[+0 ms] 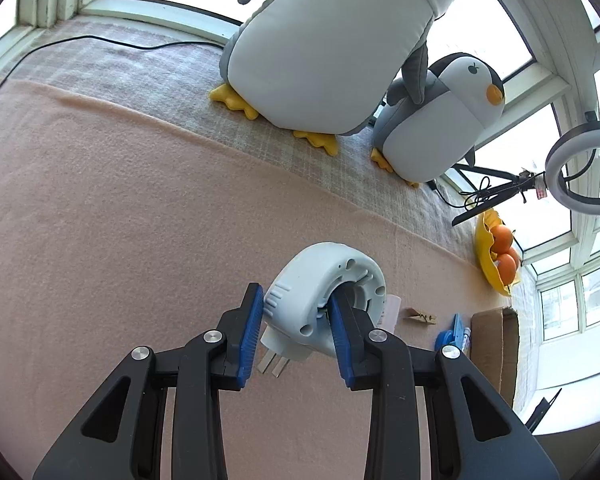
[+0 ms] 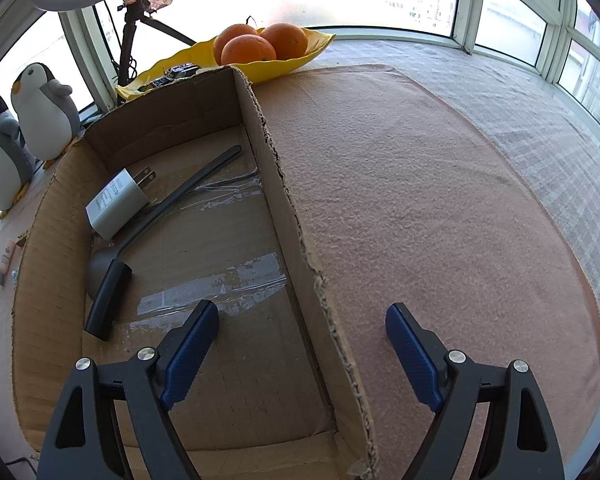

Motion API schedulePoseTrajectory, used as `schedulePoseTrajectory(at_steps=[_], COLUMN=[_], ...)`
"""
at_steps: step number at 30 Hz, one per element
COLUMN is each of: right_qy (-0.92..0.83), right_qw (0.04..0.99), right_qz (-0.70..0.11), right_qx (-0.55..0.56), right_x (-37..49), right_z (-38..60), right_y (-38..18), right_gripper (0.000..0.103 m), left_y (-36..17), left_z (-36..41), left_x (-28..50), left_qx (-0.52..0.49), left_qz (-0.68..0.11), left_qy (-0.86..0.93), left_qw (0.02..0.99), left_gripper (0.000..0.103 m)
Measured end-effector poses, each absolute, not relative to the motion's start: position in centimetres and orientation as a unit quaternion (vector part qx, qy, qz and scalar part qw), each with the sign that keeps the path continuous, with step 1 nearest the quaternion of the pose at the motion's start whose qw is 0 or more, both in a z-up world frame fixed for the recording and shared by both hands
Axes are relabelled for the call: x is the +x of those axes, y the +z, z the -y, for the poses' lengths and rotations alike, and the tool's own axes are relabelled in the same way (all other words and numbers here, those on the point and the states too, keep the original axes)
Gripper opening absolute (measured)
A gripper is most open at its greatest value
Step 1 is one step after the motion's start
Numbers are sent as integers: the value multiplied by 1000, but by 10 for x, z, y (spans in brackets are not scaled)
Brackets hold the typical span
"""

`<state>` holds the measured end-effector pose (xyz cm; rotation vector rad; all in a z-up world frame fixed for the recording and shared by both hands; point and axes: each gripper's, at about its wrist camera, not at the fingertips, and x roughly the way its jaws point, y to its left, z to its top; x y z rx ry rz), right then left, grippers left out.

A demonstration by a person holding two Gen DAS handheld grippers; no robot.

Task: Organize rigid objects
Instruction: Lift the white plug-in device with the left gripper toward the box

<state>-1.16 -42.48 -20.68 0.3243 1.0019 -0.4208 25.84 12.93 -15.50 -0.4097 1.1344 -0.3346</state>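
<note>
Overhead, right tool straddles cardboard box wall, unclenched.

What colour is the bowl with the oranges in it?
Bright yellow. The bowl shows best in the right wrist view, behind the cardboard box.

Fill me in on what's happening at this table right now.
A person is sorting hard items into a cardboard box, with a gripper in each hand. The left gripper is shut on a pale blue round plug-in device, held above the pink cloth. The right gripper hangs open and empty astride the box's wall. Inside lie a white charger, a dark ladle and a black block.
</note>
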Motion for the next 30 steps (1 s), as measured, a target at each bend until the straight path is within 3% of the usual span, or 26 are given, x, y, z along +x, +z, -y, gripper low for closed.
schedulePoseTrajectory(at_steps=[12,30], right_qy=[-199,-191], right_qw=[845,849], right_qz=[-472,-467], right_qx=[155,158], right_x=[-12,-12], right_z=[422,417], right_y=[-206,-208], right_gripper=[82,82], left_y=[-112,-87], left_z=[-74,54], left_x=[212,182], left_qx=[-143,-55], left_qz=[-508,-503], left_qy=[-223,-335], left_qw=[820,794], left_gripper=[31,31])
